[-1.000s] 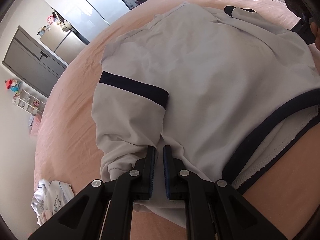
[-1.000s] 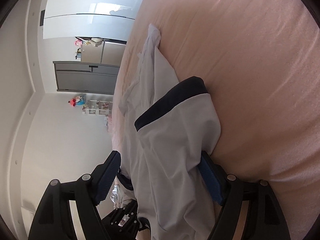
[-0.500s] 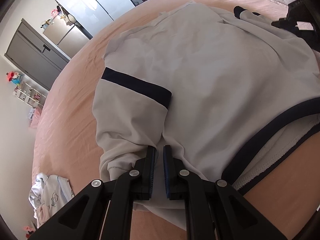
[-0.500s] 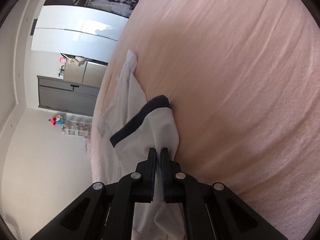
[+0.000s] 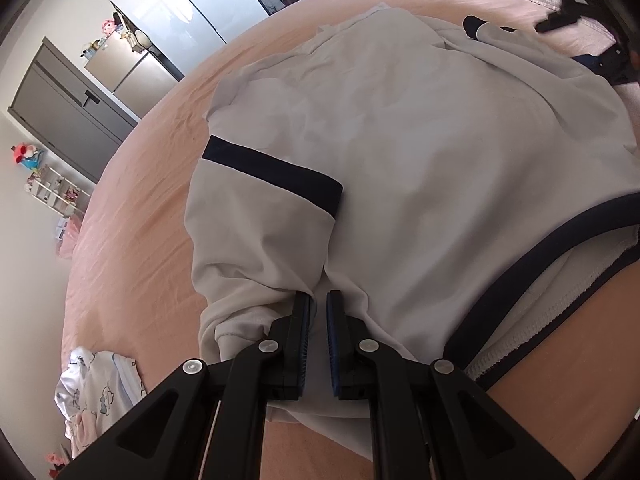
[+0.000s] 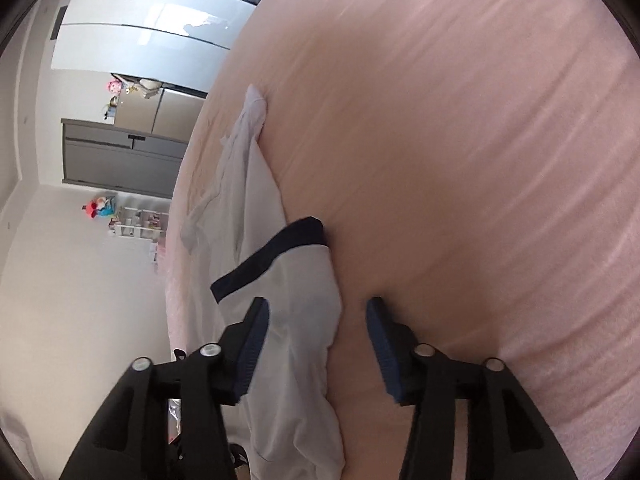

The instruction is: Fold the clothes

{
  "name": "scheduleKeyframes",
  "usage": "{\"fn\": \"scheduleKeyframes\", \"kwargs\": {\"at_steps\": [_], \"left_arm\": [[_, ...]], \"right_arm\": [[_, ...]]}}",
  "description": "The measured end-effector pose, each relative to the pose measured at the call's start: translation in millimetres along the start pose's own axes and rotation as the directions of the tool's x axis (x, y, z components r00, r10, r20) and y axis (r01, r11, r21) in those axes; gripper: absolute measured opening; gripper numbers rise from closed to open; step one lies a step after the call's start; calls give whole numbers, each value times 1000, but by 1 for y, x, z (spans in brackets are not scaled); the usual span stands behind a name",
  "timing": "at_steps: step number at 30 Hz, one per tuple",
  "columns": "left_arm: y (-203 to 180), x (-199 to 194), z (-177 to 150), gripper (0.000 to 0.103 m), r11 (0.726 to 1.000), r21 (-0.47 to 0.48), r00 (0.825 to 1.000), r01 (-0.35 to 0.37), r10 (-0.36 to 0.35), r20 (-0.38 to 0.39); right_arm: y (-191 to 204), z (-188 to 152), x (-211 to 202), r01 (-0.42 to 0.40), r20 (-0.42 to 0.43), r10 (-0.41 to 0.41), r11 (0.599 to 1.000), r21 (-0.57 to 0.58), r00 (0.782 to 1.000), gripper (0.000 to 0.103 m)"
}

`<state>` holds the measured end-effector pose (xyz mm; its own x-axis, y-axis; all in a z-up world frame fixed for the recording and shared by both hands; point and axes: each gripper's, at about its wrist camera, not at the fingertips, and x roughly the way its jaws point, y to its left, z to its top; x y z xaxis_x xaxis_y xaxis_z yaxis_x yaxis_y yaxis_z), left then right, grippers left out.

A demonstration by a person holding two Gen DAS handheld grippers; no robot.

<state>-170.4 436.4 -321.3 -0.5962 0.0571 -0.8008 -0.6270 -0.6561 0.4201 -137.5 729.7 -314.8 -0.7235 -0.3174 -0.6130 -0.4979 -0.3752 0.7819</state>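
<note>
A white shirt [image 5: 420,168] lies spread on the pink bed [image 5: 136,240]; left gripper [image 5: 318,304] pinches its near edge; right gripper [image 6: 318,312] is opening — sleeve [image 6: 296,280] loose between its jaws.

A: The white garment [image 5: 420,168] runs under the left gripper [image 5: 318,308], so the cloth between its pads is hidden.

B: Its navy hem [image 5: 540,268] is cut off at the right edge. On the far right, something black [image 5: 560,20] is blurred beyond naming.

A: In the right wrist view, the sleeve [image 6: 296,320] leaves the bottom edge, and the shelf items [image 6: 136,224] far left are too small to tell.
</note>
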Motion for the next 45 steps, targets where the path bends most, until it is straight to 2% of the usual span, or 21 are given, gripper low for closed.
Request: {"fn": "scheduleKeyframes", "kwargs": {"at_steps": [1,2,7,10,12,16,18,19,20,22,24,27,31,35,38,41,43,44,45], "left_arm": [[0,0,0,8,1000,1,1000,0,0,1],[0,0,0,8,1000,3,1000,-1,1,2],[1,1,1,8,1000,1,1000,-2,2,4],[0,2,1,8,1000,0,1000,-4,4,8],[0,2,2,8,1000,2,1000,-6,6,11],[0,2,2,8,1000,-2,1000,-7,7,11],[0,1,2,8,1000,-7,1000,-4,4,10],[0,1,3,8,1000,-10,1000,-2,2,9],[0,1,3,8,1000,-13,1000,-1,1,8],[1,1,3,8,1000,-20,1000,2,-2,4],[2,1,4,8,1000,-29,1000,8,-8,1],[5,1,4,8,999,-48,1000,20,-20,-2],[7,1,3,8,997,-70,999,32,-32,-3],[8,1,2,8,995,-91,999,38,-39,-3],[9,1,2,8,994,-104,999,46,-46,1],[11,0,0,8,991,-118,998,59,-58,7],[13,0,-1,8,989,-130,998,70,-69,9],[14,0,-1,8,988,-135,997,75,-74,9],[15,0,-2,8,987,-140,997,79,-79,10]], "right_arm": [[3,5,4,-9,-14,9,1000,-9,1000,69],[5,10,10,-14,-36,14,1000,-13,999,72],[7,32,32,-74,-136,67,996,-45,988,72],[-2,32,29,-131,-144,124,991,-38,982,71],[0,26,28,-113,-121,104,991,-68,987,67],[3,11,25,-52,-72,44,992,-116,996,45],[-5,6,17,-39,-60,32,993,-109,998,27],[-8,4,17,-11,-53,6,995,-97,999,9],[-11,2,15,23,-43,-27,996,-84,999,4],[-11,-3,9,32,-10,-32,997,-73,999,4],[-6,-6,0,78,20,-76,992,-99,997,4],[19,-13,-12,198,61,-189,960,-198,980,4],[55,-20,-36,296,137,-265,899,-322,954,3],[90,-28,-59,296,178,-242,863,-410,954,3],[118,-41,-66,307,197,-239,820,-483,951,3],[153,-53,-48,317,193,-251,775,-546,948,3],[165,-60,-33,277,151,-233,780,-561,961,3],[169,-66,-26,297,159,-252,759,-580,955,3],[175,-73,-17,329,171,-285,721,-610,943,3]]}}
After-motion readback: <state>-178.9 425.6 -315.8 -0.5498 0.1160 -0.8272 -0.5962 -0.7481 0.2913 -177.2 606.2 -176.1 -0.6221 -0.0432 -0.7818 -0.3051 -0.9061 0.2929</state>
